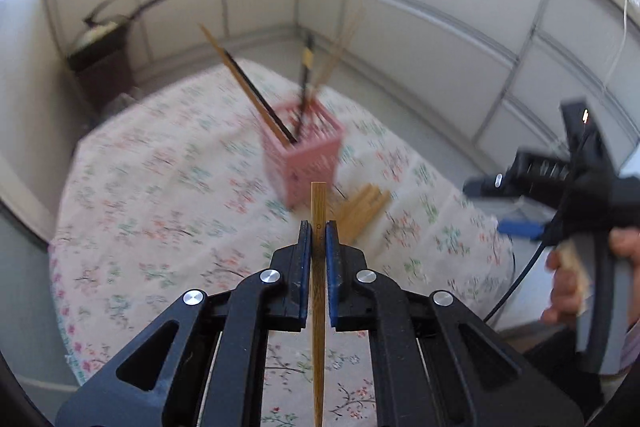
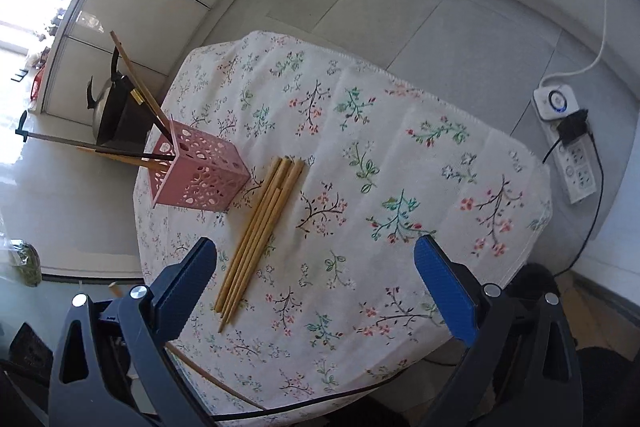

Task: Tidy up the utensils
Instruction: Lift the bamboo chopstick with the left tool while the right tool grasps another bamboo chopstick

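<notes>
My left gripper (image 1: 319, 233) is shut on a bamboo chopstick (image 1: 318, 291) and holds it above the floral tablecloth, short of the pink utensil basket (image 1: 304, 157). The basket holds several chopsticks that lean out of it. It also shows in the right wrist view (image 2: 198, 175). A bundle of loose bamboo chopsticks (image 2: 260, 231) lies on the cloth beside the basket, and in the left wrist view (image 1: 362, 211) just past the held stick. My right gripper (image 2: 316, 281) is open and empty above the cloth, near the bundle's thin ends. The left wrist view is blurred.
The small table under the floral cloth (image 2: 400, 155) has floor all around it. A kettle on a dark stand (image 2: 116, 107) is behind the basket. A power strip with a cable (image 2: 568, 147) lies on the floor to the right. Grey partition walls (image 1: 400, 7) enclose the corner.
</notes>
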The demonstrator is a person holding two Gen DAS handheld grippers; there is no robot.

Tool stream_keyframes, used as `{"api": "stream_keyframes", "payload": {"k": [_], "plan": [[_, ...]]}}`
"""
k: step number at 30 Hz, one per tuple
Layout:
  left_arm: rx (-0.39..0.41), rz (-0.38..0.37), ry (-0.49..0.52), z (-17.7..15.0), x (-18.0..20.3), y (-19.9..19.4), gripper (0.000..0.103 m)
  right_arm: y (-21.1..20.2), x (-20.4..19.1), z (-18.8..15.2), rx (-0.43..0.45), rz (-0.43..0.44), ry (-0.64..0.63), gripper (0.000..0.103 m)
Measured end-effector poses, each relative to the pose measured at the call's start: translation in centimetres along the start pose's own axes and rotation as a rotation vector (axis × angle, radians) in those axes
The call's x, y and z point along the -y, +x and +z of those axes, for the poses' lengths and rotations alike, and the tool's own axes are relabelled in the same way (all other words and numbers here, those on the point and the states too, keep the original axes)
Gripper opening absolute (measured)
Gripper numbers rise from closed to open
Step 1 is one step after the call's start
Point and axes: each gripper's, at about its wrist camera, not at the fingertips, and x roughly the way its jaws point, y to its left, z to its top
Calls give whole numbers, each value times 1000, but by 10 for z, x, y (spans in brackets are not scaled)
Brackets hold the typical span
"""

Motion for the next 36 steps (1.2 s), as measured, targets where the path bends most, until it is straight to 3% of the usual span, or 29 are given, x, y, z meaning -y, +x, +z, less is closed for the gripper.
{"api": "stream_keyframes", "payload": {"k": [9,15,17,20,30,36], "plan": [[269,136,-148,22,-31,-60,6,-9,-41,-11,183,-113,-216,96],[391,171,-219,26,-46,-86,6,22,-55,-2,132,-145,-210,92],[405,164,-229,29,-48,-91,6,42,-56,7,71,-168,-162,66],[419,162,-238,30,-49,-95,6,77,-52,18,-32,-205,-101,38],[417,129,-277,34,-65,-92,7,116,-52,36,-32,-291,-19,34],[406,121,-278,35,-68,-90,7,128,-62,42,-19,-340,-39,34]]}}
